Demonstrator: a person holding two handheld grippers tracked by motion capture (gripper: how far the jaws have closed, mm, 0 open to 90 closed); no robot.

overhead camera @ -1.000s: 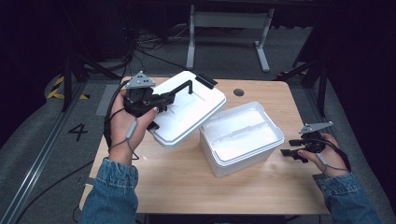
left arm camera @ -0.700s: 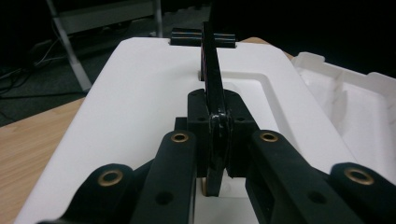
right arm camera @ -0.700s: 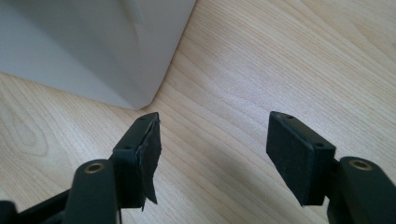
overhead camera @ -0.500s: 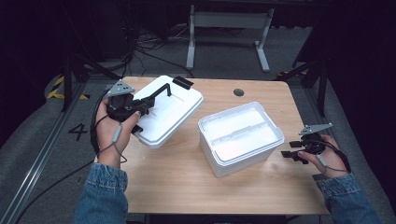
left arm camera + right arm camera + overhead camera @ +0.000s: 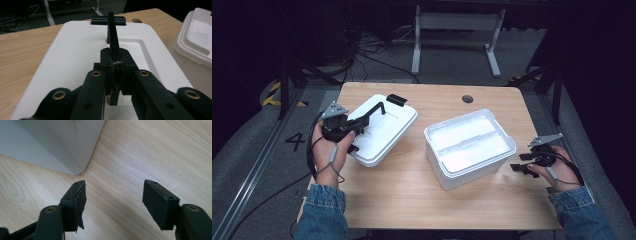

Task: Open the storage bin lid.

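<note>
Your left tool (image 5: 377,111), clamped on the white lid (image 5: 384,131), has carried it down and leftward onto the tabletop (image 5: 412,200).

My light wood surface (image 5: 492,210) has a round cable hole (image 5: 467,99) near its far edge. Around it lies grey floor (image 5: 252,165), with black cables (image 5: 377,55) at upper left, a grey metal stand (image 5: 457,30) top centre, and yellow-black tape (image 5: 274,94) at left. Beyond is dark.
</note>
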